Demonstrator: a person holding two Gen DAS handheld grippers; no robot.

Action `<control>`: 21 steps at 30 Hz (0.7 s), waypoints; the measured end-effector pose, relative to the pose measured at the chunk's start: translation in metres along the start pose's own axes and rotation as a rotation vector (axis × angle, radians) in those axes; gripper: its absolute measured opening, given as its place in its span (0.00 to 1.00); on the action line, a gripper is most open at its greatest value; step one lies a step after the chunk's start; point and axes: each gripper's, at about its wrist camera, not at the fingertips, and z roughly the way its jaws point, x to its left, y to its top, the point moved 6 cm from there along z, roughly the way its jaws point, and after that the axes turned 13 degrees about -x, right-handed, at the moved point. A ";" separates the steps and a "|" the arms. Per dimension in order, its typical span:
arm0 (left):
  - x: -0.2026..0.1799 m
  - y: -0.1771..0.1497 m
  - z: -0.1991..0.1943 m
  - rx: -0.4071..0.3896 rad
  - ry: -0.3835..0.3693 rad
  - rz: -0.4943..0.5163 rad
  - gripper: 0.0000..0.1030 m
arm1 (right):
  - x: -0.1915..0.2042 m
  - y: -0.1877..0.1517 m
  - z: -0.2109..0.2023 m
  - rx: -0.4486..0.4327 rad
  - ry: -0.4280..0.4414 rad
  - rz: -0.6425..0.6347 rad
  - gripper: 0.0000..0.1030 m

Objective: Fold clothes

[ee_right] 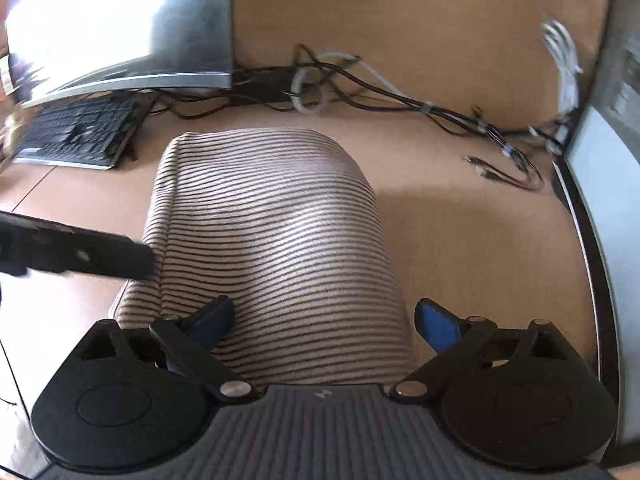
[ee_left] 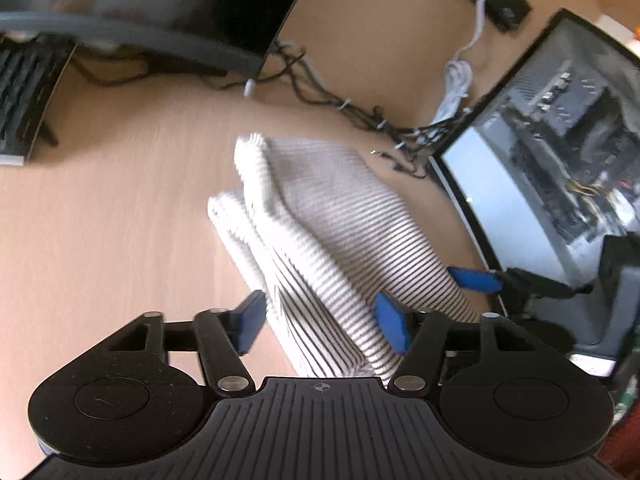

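both tools (ee_left: 324,322) (ee_right: 326,322) agape astride striped garment (ee_right: 268,240); bare desk (ee_left: 100,220) left.

Office desk (ee_right: 460,240): monitor (ee_right: 120,24), keyboard (ee_right: 80,136), tangled cables (ee_right: 400,100), open computer case (ee_left: 560,140).

The striped garment's (ee_right: 272,240) near end is hidden behind the right tool (ee_right: 324,326).

Both wrist cameras are looking forward and down over their own fingers, close above the table (ee_left: 100,208). Both are taking in the striped cloth (ee_left: 340,216), the left from its side, the right along it (ee_right: 272,216).
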 end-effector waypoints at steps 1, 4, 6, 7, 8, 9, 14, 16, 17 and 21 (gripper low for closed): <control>-0.002 -0.003 0.000 0.000 0.013 -0.010 0.56 | -0.002 0.003 -0.001 -0.001 0.031 -0.001 0.94; -0.006 -0.014 0.000 -0.001 0.051 -0.040 0.56 | -0.012 0.017 -0.009 -0.047 0.114 0.003 0.93; -0.010 -0.020 0.001 -0.002 0.076 -0.061 0.55 | -0.020 0.028 -0.008 -0.064 0.172 0.038 0.93; -0.011 -0.024 0.001 -0.002 0.089 -0.071 0.55 | -0.025 0.033 -0.006 -0.068 0.203 0.064 0.93; -0.013 -0.025 0.000 -0.008 0.104 -0.082 0.55 | -0.029 0.037 -0.002 -0.065 0.232 0.092 0.94; -0.014 -0.027 0.000 -0.013 0.118 -0.094 0.54 | -0.032 0.039 0.005 -0.049 0.259 0.125 0.94; -0.023 -0.035 -0.001 -0.017 0.163 -0.104 0.54 | -0.041 0.027 0.040 0.052 0.327 0.206 0.94; -0.027 -0.039 -0.001 -0.017 0.176 -0.105 0.54 | -0.041 0.020 0.045 0.076 0.357 0.237 0.93; -0.028 -0.041 -0.002 -0.017 0.183 -0.105 0.54 | -0.041 0.018 0.047 0.083 0.369 0.247 0.92; -0.029 -0.034 -0.014 -0.041 0.191 -0.117 0.56 | -0.041 0.015 0.046 0.077 0.389 0.235 0.92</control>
